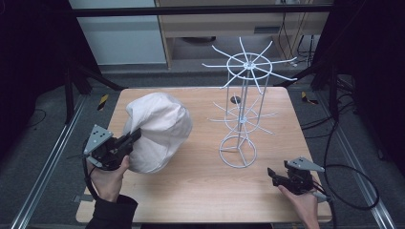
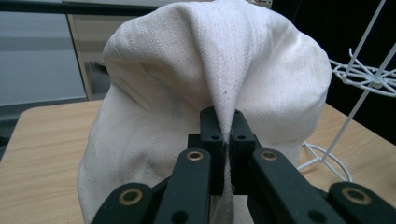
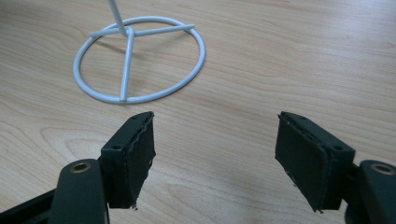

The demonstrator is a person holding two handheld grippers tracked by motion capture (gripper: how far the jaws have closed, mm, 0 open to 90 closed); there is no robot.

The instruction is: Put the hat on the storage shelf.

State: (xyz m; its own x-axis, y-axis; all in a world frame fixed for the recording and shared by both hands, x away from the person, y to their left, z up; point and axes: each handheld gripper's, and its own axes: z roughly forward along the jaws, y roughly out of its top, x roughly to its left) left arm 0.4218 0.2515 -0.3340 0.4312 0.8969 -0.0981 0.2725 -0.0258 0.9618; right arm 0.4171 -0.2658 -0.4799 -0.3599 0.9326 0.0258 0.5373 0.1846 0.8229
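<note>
Left: the left gripper (image 1: pixel 125 143) has its jaws pressed together on a narrow fold of the white cloth hat (image 1: pixel 155 131), which bulges upward and rests on the left half of the wooden surface (image 1: pixel 200 191). In the left gripper view (image 2: pixel 224 135) the pinched ridge of fabric runs straight up from between the jaws. Judged risk: so little cloth is caught that a pull or lift could draw the fold out of the grip, and the hat would sag or drop back onto the surface.

Centre: the white wire rack (image 1: pixel 241 109) stands just beside the hat on a ring base, with two tiers of thin radial prongs on a slender stem. Judged risk: it looks light and top-heavy; cloth swung sideways could snag a prong or push the stem, tipping the rack or sliding it.

Right: the right gripper (image 1: pixel 276 175) lies low near the front right edge of the surface, jaws spread wide and holding nothing. In the right gripper view (image 3: pixel 215 158) the ring base (image 3: pixel 139 58) lies just beyond the jaws. Judged risk: a forward reach could knock the base, and nothing is steadying the rack.
</note>
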